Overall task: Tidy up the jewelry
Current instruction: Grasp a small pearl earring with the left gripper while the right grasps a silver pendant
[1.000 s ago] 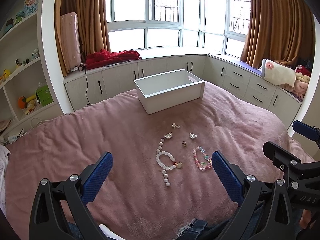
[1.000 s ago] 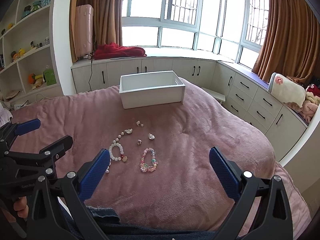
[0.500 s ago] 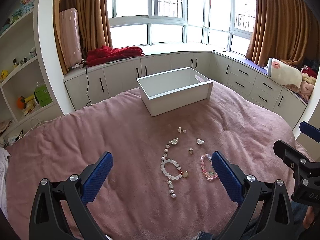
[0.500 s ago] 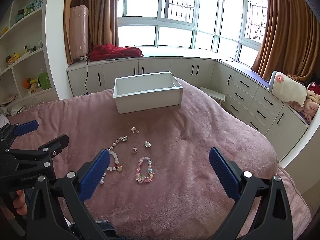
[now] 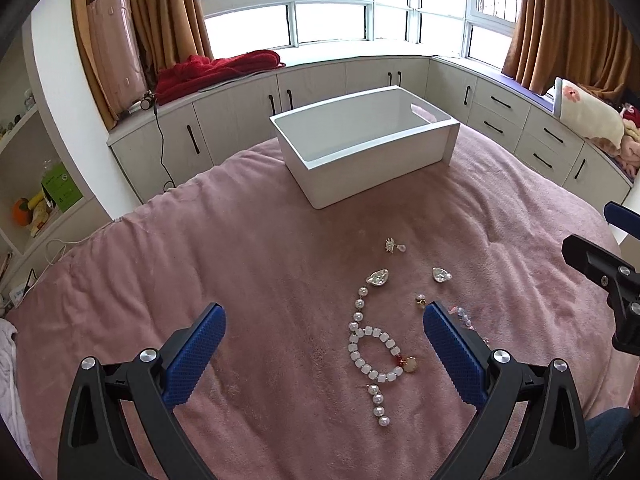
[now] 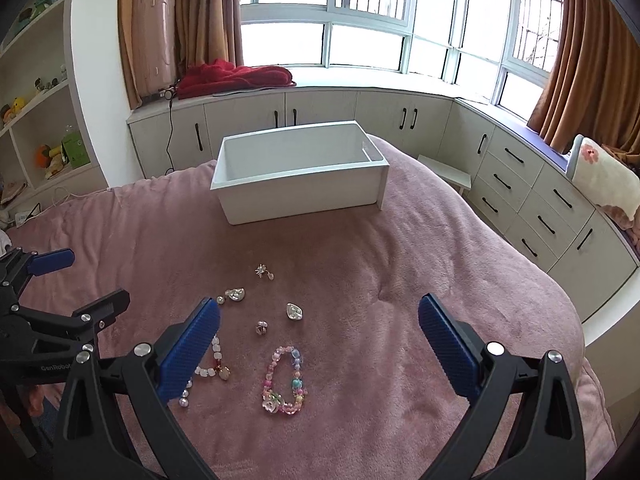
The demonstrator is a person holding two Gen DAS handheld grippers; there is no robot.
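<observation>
Left wrist view: your left tongs (image 5: 320,332) spread wide, holding nothing, low over pink blanket (image 5: 200,260). Right tongs (image 6: 319,330) likewise spread, empty. White bin (image 5: 360,148) at far end of bed looks empty. All jewelry lies on blanket: pearl strand (image 5: 370,344), white bead bracelet (image 5: 372,356), pastel bead bracelet (image 6: 284,380), small earrings (image 5: 440,275). Nothing sorted yet; whole job ahead of you.

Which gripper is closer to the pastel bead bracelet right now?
Right. The right gripper is open with the pastel bead bracelet lying between its fingers, just below the tips. The left gripper sits over the white bead bracelet, the pastel one mostly hidden behind its right finger.
</observation>
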